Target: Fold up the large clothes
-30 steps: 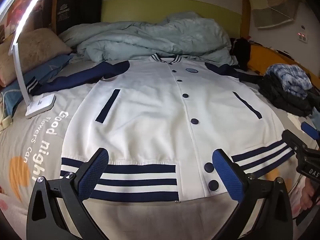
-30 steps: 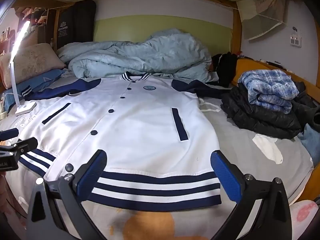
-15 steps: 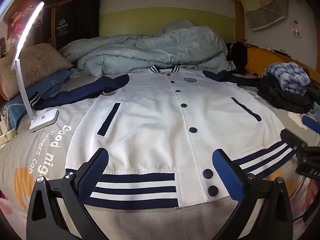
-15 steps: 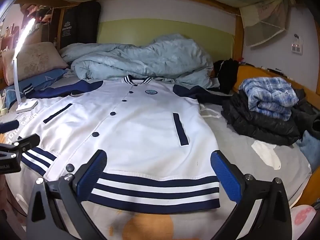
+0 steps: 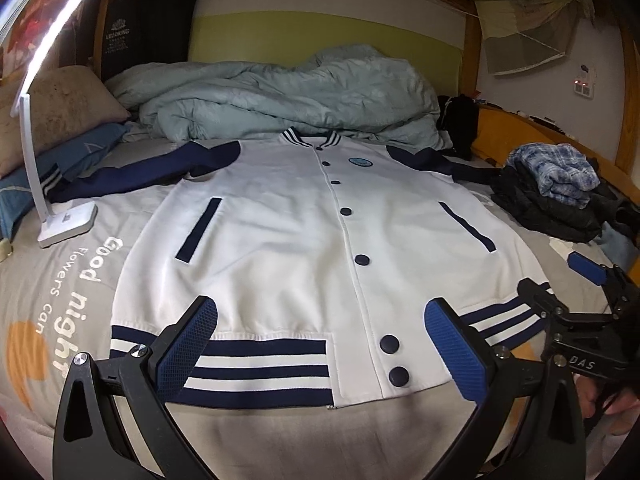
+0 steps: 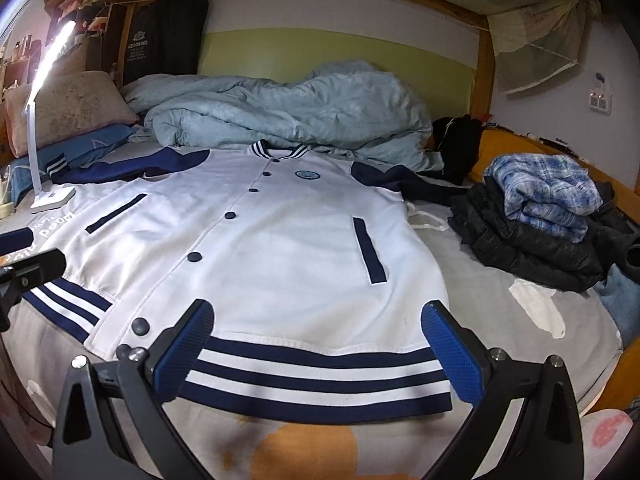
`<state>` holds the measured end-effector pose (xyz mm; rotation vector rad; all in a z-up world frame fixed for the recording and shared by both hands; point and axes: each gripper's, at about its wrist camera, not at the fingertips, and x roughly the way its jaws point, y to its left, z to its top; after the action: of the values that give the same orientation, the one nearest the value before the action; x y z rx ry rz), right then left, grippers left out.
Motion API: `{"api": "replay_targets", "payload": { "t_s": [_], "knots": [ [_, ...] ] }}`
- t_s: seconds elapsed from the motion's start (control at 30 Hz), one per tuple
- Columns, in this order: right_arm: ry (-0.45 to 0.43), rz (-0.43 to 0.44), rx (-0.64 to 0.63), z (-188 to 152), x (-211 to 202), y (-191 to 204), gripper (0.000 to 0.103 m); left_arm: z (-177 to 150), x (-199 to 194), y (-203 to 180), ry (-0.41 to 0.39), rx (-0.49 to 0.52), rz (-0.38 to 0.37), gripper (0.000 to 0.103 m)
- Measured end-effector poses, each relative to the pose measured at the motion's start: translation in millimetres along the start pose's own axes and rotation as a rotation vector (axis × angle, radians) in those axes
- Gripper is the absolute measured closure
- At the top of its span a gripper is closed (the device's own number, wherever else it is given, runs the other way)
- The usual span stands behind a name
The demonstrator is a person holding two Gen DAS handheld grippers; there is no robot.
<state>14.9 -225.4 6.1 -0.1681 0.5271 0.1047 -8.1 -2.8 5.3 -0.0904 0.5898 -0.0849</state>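
White varsity jacket w/ navy sleeves lies flat, front up & buttoned, across the bed: striped collar at the far end by the heaped pale-blue duvet, striped hem at the near edge. Sleeves spread out left & right at the far end.

Left gripper hangs over the near hem, left-centre of the jacket; jaws spread wide, nothing between them, blue pads apart on either side of the lower button placket. Can't tell if the tips touch the cloth.

Right gripper sits over the hem's right half; jaws likewise spread wide, holding nothing. In the left wrist view it shows at the far right edge, near the hem's right corner, w/ part of a hand behind it. In the right wrist view the left gripper's tip shows at the left edge, by the hem's left part.

Bed sheet is grey w/ white "Good night" lettering & orange patches near the hem. White desk lamp, lit, stands on the bed left of the jacket, near the left sleeve. Beige pillow on a blue one, far left. Right of the jacket, apart from it: dark puffer jacket in a pile w/ a folded blue plaid shirt on top. Black garment at the far right by the wooden bed rail.
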Motion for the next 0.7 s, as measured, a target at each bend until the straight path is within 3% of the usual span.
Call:
{"api": "replay_targets", "payload": {
  "t_s": [0.7],
  "knots": [
    [0.026,-0.005,-0.007,-2.6,4.5,2.3,0.000,3.4,-9.3,0.8,-0.028,0.006,0.023,0.000]
  ]
}}
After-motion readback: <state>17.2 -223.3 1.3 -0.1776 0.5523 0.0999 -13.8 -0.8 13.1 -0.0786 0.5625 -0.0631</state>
